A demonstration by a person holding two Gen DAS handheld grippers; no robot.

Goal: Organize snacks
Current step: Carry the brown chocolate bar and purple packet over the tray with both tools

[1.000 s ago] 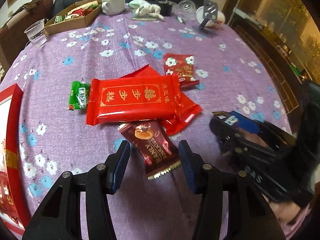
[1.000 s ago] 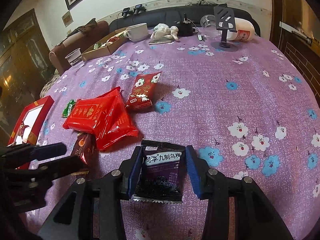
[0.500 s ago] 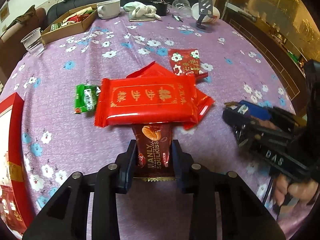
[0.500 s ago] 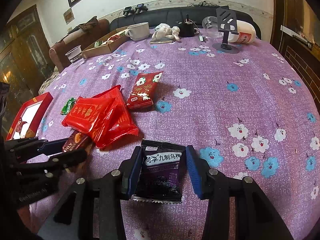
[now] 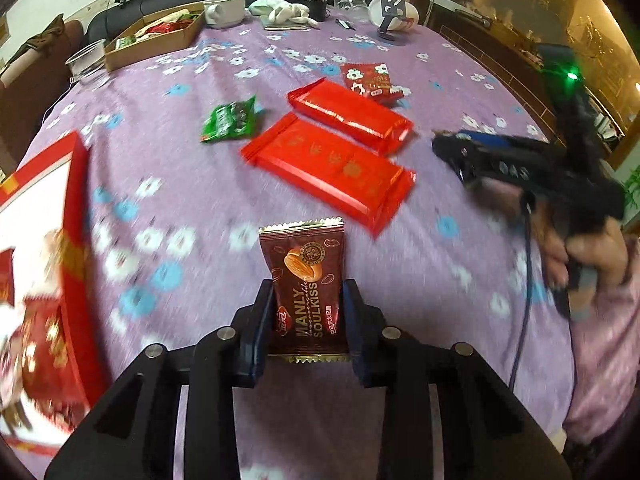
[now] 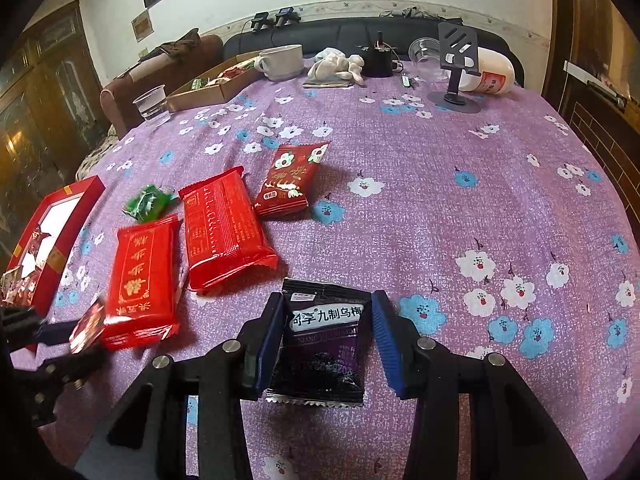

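My left gripper [image 5: 307,322] is shut on a brown Manly Soulkiss snack packet [image 5: 306,292] and holds it above the purple flowered tablecloth. My right gripper [image 6: 326,344] is shut on a black plum snack packet [image 6: 322,344], low over the cloth. Two long red packets [image 6: 146,276] [image 6: 224,224], a small red flowered packet [image 6: 290,178] and a green packet [image 6: 146,202] lie on the cloth; the long ones also show in the left wrist view [image 5: 332,168] [image 5: 350,114]. A red gift box [image 5: 44,264] sits at the left.
At the far side stand a cardboard tray of snacks [image 6: 218,82], a white mug [image 6: 282,62], a plastic cup [image 6: 150,100], a phone stand [image 6: 456,64], a white cloth [image 6: 336,66] and a fallen white bottle [image 6: 490,74]. A dark sofa runs behind the table.
My left gripper has closed on the brown packet, pulled it from under the red packets and swung left toward the red box. The top red packet slid off the other. The right gripper stays put.
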